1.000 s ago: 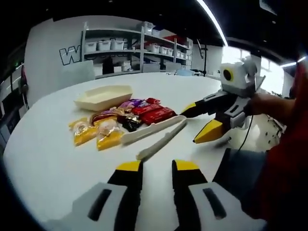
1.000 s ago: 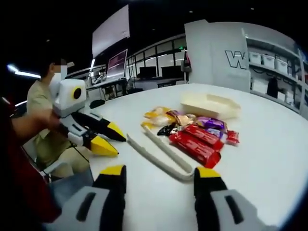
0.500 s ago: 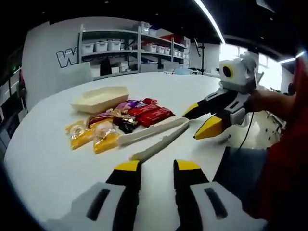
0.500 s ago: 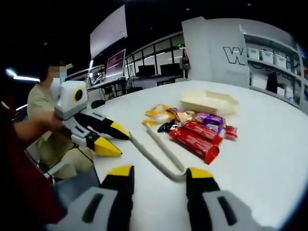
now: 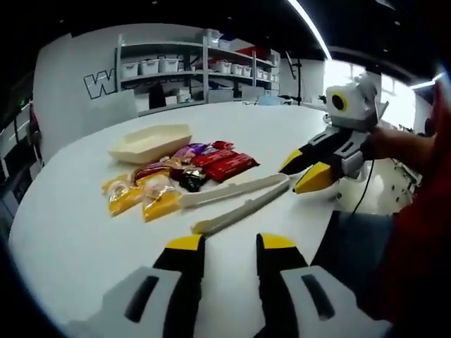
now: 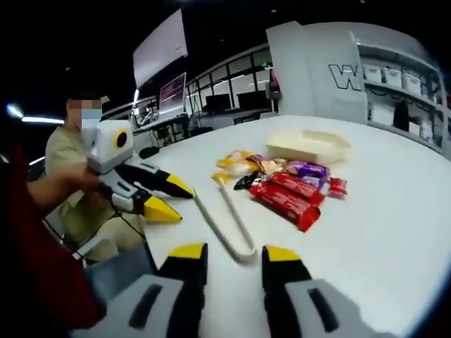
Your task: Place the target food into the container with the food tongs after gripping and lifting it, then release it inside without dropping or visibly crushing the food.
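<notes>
On the white counter, in the left gripper view, a pile of wrapped snacks lies at about 11 o'clock from the left claw. The pile holds yellow packets nearest the camera, a dark packet in the middle and red bars on the far side. A cream container sits just beyond the pile, apart from it and with nothing in it. The pale food tongs lie flat on the counter, their two arms spreading toward the snacks and their joined end pointing to 2 o'clock. The left claw's yellow-tipped jaws stand slightly parted, gripping nothing, with the tongs just ahead of them. The right claw enters from 3 o'clock, held by a hand, its jaws part open around or just at the joined end of the tongs; whether they touch cannot be told.

In the right gripper view, the right claw has its jaws narrowly apart on either side of the tongs' bend, holding nothing firmly. The snacks lie at 1 o'clock, the container past them. The left claw hovers at 10 o'clock. A seated person and shelving stand in the background.
</notes>
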Demonstrator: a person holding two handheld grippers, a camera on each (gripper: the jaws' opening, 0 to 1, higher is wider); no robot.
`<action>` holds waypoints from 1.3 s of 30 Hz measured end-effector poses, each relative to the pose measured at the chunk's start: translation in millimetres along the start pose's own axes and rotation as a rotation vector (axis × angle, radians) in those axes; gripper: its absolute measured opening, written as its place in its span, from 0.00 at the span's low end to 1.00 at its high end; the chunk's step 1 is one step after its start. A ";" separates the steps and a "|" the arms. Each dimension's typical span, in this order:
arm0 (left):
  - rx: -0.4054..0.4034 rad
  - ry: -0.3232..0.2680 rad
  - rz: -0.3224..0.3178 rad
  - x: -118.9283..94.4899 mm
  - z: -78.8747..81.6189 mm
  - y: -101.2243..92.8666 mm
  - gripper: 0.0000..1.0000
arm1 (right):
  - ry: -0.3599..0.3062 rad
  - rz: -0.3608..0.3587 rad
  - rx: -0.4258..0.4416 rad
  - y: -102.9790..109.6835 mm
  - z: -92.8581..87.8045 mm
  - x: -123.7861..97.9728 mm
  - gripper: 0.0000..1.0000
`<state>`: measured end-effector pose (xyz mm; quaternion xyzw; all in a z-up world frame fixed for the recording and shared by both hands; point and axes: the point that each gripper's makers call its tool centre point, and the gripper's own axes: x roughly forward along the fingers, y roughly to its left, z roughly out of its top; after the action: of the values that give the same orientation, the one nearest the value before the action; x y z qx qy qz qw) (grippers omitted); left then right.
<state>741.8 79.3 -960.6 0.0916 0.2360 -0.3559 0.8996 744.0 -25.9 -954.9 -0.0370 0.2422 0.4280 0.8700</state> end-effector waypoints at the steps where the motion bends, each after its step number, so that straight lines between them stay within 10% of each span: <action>1: 0.001 0.002 0.003 0.0 -0.3 0.1 0.29 | -0.004 -0.003 0.000 -0.9 0.8 0.5 0.27; 39: -0.007 0.010 -0.013 0.9 1.5 -10.2 0.33 | 0.086 0.160 0.044 40.1 -11.9 0.7 0.09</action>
<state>735.9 70.8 -959.7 0.0889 0.2423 -0.3606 0.8963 709.2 -3.3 -959.9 -0.0166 0.2910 0.4886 0.8224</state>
